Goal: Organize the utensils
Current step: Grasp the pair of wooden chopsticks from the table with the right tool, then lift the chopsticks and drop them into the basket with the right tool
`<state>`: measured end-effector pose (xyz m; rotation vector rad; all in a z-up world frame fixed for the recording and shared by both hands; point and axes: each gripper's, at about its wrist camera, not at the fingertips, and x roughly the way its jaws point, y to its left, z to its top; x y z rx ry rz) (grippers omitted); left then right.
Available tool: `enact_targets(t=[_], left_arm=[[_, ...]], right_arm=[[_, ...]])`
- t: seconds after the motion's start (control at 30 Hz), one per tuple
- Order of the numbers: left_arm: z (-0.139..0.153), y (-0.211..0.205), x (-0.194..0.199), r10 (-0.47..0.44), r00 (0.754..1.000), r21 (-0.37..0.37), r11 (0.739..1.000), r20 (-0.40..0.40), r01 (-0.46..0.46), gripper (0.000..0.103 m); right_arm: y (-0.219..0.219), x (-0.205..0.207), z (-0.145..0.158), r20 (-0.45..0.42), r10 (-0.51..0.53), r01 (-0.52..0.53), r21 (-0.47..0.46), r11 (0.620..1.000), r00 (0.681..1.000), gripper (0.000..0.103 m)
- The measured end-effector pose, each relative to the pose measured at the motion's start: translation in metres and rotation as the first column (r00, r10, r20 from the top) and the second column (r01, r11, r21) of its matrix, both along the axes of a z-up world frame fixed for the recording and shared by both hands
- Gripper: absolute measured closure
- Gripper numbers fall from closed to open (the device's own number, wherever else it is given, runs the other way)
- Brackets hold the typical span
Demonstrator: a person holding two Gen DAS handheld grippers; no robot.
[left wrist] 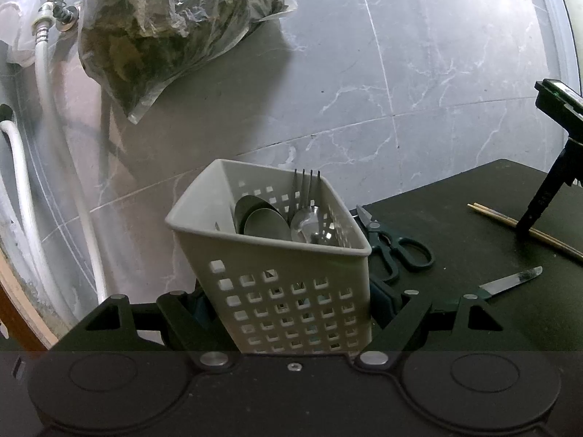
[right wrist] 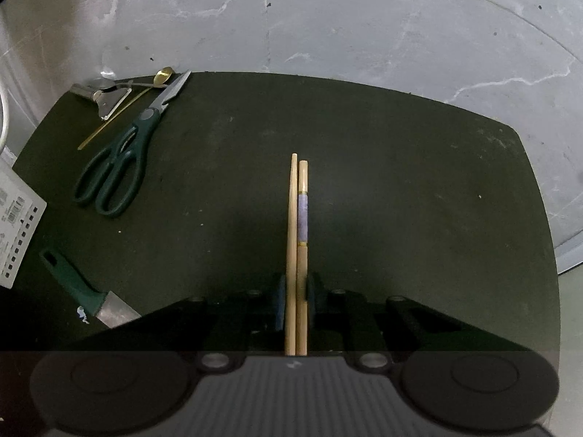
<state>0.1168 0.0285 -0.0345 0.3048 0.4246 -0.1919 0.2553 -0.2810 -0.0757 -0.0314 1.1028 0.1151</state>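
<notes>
My left gripper [left wrist: 291, 302] is shut on a white perforated utensil basket [left wrist: 280, 276] that holds a fork [left wrist: 306, 193] and spoons [left wrist: 266, 220]. My right gripper [right wrist: 296, 291] is shut on a pair of wooden chopsticks [right wrist: 298, 225], which lie along the black table [right wrist: 400, 182]. The right gripper also shows in the left wrist view [left wrist: 539, 207] over the chopsticks [left wrist: 510, 224]. Green-handled scissors [right wrist: 120, 160] [left wrist: 393, 247] and a green-handled knife [right wrist: 83, 291] [left wrist: 510, 280] lie on the table.
A gold spoon [right wrist: 127, 103] and a metal peeler [right wrist: 105, 98] lie at the table's far left corner. The basket's side [right wrist: 18, 225] shows at the left of the right wrist view. A bag of leaves [left wrist: 175, 32], a tap [left wrist: 54, 0] and white hoses [left wrist: 51, 145] are beyond the table.
</notes>
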Motion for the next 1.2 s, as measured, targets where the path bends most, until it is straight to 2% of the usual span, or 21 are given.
enact_targets(t=[0.4, 0.57, 0.7, 0.87, 1.0, 1.2], left_arm=[[0.000, 0.001, -0.001, -0.007, 1.000, -0.003, 1.000, 0.005, 0.007, 0.022], [0.000, 0.003, -0.003, -0.009, 1.000, -0.003, 1.000, 0.005, 0.009, 0.022], [0.001, 0.003, -0.003, -0.012, 1.000, -0.004, 1.000, 0.007, 0.012, 0.022], [0.001, 0.003, -0.004, -0.014, 1.000, -0.002, 1.000, 0.007, 0.014, 0.022], [0.000, 0.004, -0.004, -0.017, 1.000, -0.002, 1.000, 0.010, 0.017, 0.022], [0.000, 0.006, -0.005, -0.033, 0.999, -0.004, 0.999, 0.012, 0.033, 0.022]], right_arm=[[-0.004, -0.013, 0.005, 0.043, -0.019, 0.017, 0.049, 0.999, 0.999, 0.090], [-0.005, -0.031, 0.028, 0.132, -0.036, 0.024, 0.091, 0.996, 0.991, 0.090], [0.000, -0.047, 0.057, 0.241, -0.030, -0.001, 0.130, 0.991, 0.970, 0.090], [0.016, -0.061, 0.105, 0.400, -0.015, -0.060, 0.175, 0.983, 0.916, 0.090], [0.034, -0.074, 0.143, 0.521, -0.005, -0.132, 0.224, 0.966, 0.853, 0.090], [0.067, -0.090, 0.196, 0.710, -0.054, -0.305, 0.368, 0.879, 0.702, 0.090]])
